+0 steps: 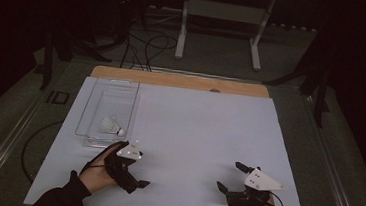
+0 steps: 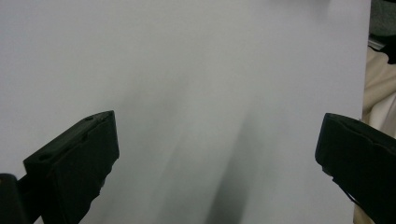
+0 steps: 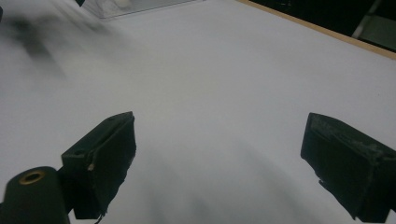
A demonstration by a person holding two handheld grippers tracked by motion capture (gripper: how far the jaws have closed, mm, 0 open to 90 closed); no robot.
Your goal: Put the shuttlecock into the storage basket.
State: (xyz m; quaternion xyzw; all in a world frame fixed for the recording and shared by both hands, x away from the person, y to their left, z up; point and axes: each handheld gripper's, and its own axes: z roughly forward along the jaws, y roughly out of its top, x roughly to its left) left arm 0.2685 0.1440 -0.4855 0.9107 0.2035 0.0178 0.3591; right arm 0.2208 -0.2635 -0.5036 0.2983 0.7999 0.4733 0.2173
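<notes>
- While both hands rest low on the near part of the table (image 1: 193, 134), the left gripper (image 1: 136, 182) is held by the person's left hand (image 1: 97, 176) just in front of a clear plastic tray (image 1: 90, 110).
- In the left gripper view its two black jaws stand wide apart, and between them there is only the bare white surface with a soft shadow on it; they hold nothing.
- The right gripper (image 1: 230, 176) is near the front right corner of the table, well apart from the left one, with the grey three-cornered plate (image 1: 263, 181) on top of it.
- In the right gripper view its jaws are also wide open, with plain white table between them and nothing in their grasp.
- A white shuttlecock (image 1: 112, 126) lies on its side inside the tray, in the near part of it, with the feather skirt pointing left and the round head pointing right.
- The shuttlecock is near the left gripper but apart from it; the tray wall is between them.
- The tray stands at the left side of the table, its long side running away from the person.
- At the far edge of the table a strip of bare wood (image 1: 180, 80) is visible, and behind it, on the dark floor, there are cables (image 1: 148, 45) and a white frame (image 1: 223, 16).
</notes>
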